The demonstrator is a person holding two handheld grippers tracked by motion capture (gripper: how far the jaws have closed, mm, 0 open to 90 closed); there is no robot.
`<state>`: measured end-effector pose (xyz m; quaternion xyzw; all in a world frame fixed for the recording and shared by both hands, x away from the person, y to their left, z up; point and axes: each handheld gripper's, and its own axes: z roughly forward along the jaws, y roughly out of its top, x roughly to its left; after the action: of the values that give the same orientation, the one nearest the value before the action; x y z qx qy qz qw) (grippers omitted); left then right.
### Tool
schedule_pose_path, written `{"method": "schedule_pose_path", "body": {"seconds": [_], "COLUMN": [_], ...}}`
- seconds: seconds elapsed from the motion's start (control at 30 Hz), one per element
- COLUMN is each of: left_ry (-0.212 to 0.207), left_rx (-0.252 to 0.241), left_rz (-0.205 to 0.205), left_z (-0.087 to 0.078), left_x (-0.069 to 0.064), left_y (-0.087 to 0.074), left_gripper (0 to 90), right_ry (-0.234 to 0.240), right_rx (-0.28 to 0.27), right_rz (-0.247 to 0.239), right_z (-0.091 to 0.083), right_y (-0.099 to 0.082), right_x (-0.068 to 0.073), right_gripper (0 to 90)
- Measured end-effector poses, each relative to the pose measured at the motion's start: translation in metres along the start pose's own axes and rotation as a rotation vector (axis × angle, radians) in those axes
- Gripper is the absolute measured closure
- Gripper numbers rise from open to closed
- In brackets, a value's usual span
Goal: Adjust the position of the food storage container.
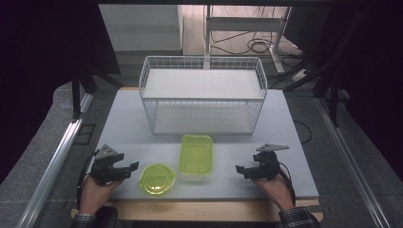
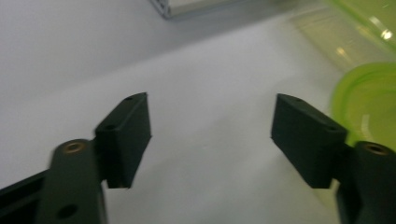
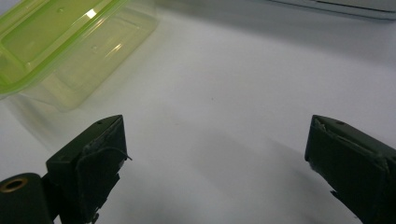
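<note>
A: How do the left gripper (image 1: 128, 169) and its jaws stand?

B: Wide apart with nothing between them, only bare counter (image 1: 123, 123). In the left gripper view the round green lid (image 2: 369, 100) lies just beyond the tip of the jaw at the right side of that view, close but not touching as far as I can tell.

A: And the right gripper (image 1: 241, 171)?

B: Its jaws are spread wide too, and they hold nothing. The rectangular green container (image 3: 60, 44) sits ahead of them and off to the left in the right gripper view, apart from the jaw tips.

A: From above, where do the two green things lie?

B: Between the two pairs of jaws. The round lid (image 1: 157, 179) is just beside the left jaws; the container (image 1: 196, 153) stands right next to it, a little farther from the person, well apart from the right jaws.

A: Anything behind?

B: A white wire basket (image 1: 203, 95) stands on the counter beyond the container, far ahead of both pairs of jaws.

A: Are the hands on the counter?

B: Both hands hold their grippers low at the near edge, jaws pointing inward toward each other.
</note>
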<state>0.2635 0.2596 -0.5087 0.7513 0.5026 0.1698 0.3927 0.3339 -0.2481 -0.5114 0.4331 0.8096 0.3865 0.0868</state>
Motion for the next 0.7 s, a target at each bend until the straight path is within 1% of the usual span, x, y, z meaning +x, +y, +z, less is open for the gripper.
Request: {"method": "schedule_pose_path", "body": {"seconds": [0.03, 0.07, 0.1, 0.13, 0.17, 0.2, 0.23, 0.3, 0.33, 0.37, 0.4, 0.43, 0.47, 0.5, 0.53, 0.57, 0.6, 0.63, 0.67, 0.7], "left_ry": [0.000, -0.014, -0.014, -0.014, -0.014, -0.016, -0.024, -0.040, -0.050, -0.056, -0.075, -0.075, -0.092, -0.102, -0.121, -0.121, -0.133, -0.157, -0.157, -0.179], "left_rx": [0.000, -0.024, -0.035, -0.035, -0.042, -0.055, -0.068, -0.081, -0.084, -0.083, -0.079, -0.079, -0.077, -0.076, -0.072, -0.072, -0.070, -0.070, -0.070, -0.068], "left_rz": [0.000, 0.014, 0.021, 0.021, 0.026, 0.041, 0.049, 0.064, 0.081, 0.093, 0.121, 0.121, 0.139, 0.152, 0.173, 0.173, 0.185, 0.204, 0.204, 0.227], "left_z": [0.000, -0.005, -0.008, -0.008, -0.010, -0.013, -0.016, -0.018, -0.020, -0.020, -0.021, -0.021, -0.021, -0.022, -0.021, -0.021, -0.021, -0.021, -0.021, -0.021], "left_x": [0.000, -0.003, -0.005, -0.005, -0.008, -0.012, -0.015, -0.021, -0.026, -0.029, -0.036, -0.036, -0.041, -0.045, -0.052, -0.052, -0.056, -0.063, -0.063, -0.070], "left_y": [0.000, 0.003, 0.004, 0.004, 0.006, 0.008, 0.009, 0.012, 0.014, 0.014, 0.017, 0.017, 0.018, 0.019, 0.021, 0.021, 0.022, 0.024, 0.024, 0.025], "left_gripper": [33.4, 35.7, 37.3, 39.3, 39.3, 41.8, 46.6, 48.3, 50.2, 52.5, 57.4, 60.2, 60.2, 63.3, 69.2, 71.6, 71.6, 77.7, 79.7, 82.1], "right_ry": [0.000, 0.000, -0.001, -0.002, -0.002, -0.003, -0.007, -0.007, -0.008, -0.013, -0.023, -0.023, -0.028, -0.031, -0.034, -0.034, -0.035, -0.044, -0.047, -0.050], "right_rx": [0.000, -0.002, -0.004, -0.005, -0.005, -0.005, -0.006, -0.007, -0.008, -0.010, -0.011, -0.011, -0.010, -0.011, -0.011, -0.011, -0.013, -0.015, -0.014, -0.013], "right_rz": [0.000, -0.002, -0.001, -0.002, -0.002, -0.003, -0.006, -0.007, -0.010, -0.017, -0.027, -0.027, -0.032, -0.038, -0.043, -0.043, -0.046, -0.058, -0.061, -0.066], "right_z": [0.000, 0.000, 0.000, 0.000, 0.000, 0.000, 0.000, 0.000, 0.000, -0.001, -0.001, -0.001, -0.001, -0.001, -0.001, -0.001, -0.001, -0.001, 0.000, 0.000], "right_y": [0.000, 0.000, 0.000, 0.000, 0.000, 0.000, 0.000, 0.000, 0.000, 0.000, 0.000, 0.000, 0.000, 0.000, 0.000, 0.000, 0.000, -0.001, -0.001, -0.001], "right_x": [0.000, 0.000, 0.000, 0.000, 0.000, 0.000, 0.000, 0.000, 0.000, 0.000, 0.000, 0.000, 0.000, 0.000, 0.000, 0.000, 0.000, 0.000, 0.000, 0.000], "right_gripper": [5.8, 6.0, 6.1, 6.2, 6.2, 6.2, 6.4, 6.5, 6.5, 6.5, 6.5, 6.5, 6.5, 6.5, 6.6, 6.6, 6.7, 6.9, 6.9, 6.9]}}
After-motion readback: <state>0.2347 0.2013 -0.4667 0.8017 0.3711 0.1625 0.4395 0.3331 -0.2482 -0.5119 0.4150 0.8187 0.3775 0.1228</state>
